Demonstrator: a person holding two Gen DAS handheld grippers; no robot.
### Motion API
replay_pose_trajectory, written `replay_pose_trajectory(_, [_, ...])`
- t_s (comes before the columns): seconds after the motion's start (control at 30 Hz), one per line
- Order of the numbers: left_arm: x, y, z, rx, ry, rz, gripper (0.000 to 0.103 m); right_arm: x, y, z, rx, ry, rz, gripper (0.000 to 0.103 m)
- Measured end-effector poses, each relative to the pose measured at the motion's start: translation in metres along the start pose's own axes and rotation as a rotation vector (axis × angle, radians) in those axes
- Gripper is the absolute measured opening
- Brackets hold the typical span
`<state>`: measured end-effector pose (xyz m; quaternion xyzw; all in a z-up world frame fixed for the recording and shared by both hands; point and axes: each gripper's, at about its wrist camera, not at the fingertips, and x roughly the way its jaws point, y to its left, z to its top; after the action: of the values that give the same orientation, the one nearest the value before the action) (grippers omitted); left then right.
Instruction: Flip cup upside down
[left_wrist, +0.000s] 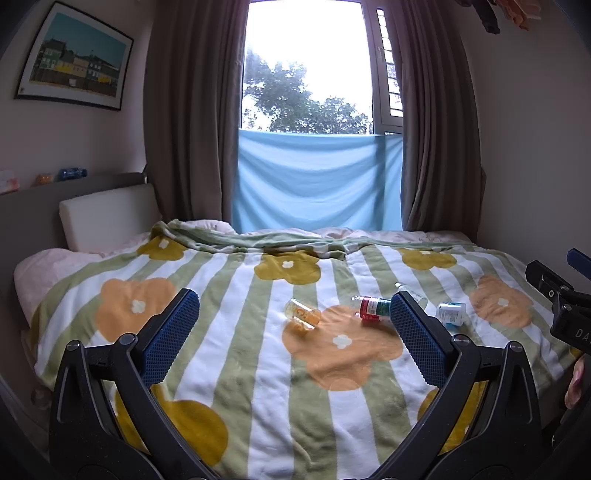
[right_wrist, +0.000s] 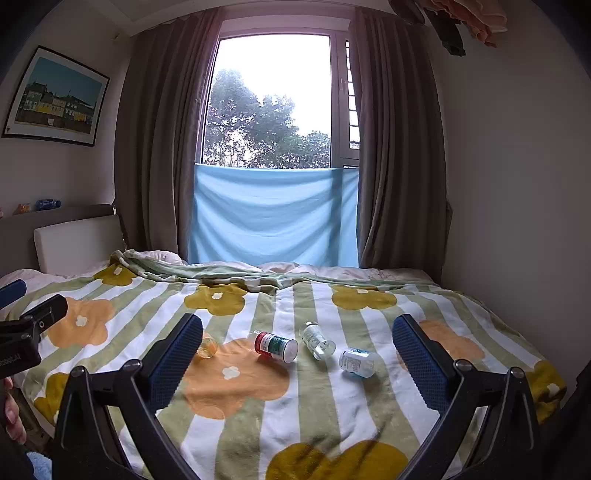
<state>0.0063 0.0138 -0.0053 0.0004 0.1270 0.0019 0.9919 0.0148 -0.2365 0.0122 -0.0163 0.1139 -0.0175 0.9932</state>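
Note:
Several small cups lie on their sides on the flowered blanket (left_wrist: 258, 369). A clear cup with orange print (left_wrist: 302, 316) lies left of a red and green labelled cup (left_wrist: 373, 308); it shows partly hidden behind a finger in the right wrist view (right_wrist: 207, 347). The red and green cup (right_wrist: 276, 345), a clear cup (right_wrist: 317, 340) and a white and blue cup (right_wrist: 357, 362) lie in a row. My left gripper (left_wrist: 293, 328) is open and empty, held above the bed short of the cups. My right gripper (right_wrist: 297, 354) is open and empty too.
The bed fills the room up to a window with grey curtains (left_wrist: 184, 129) and a blue cloth (left_wrist: 317, 181). A headboard with a white cushion (left_wrist: 107, 218) stands at the left. The wall (right_wrist: 517, 184) runs along the bed's right side.

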Motion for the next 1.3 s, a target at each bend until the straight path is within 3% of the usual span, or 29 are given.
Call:
replay_pose_trajectory(0.77, [0.010,-0.013,-0.014,0.004,0.027,-0.014,0.103,0.001,0.000,-0.001,0.006,0.014,0.011,0.103])
replay_pose_trajectory(1.3, [0.007,-0.010,-0.005,0.002,0.029,-0.021,0.103,0.001,-0.002,0.001,0.006,0.020,0.014,0.103])
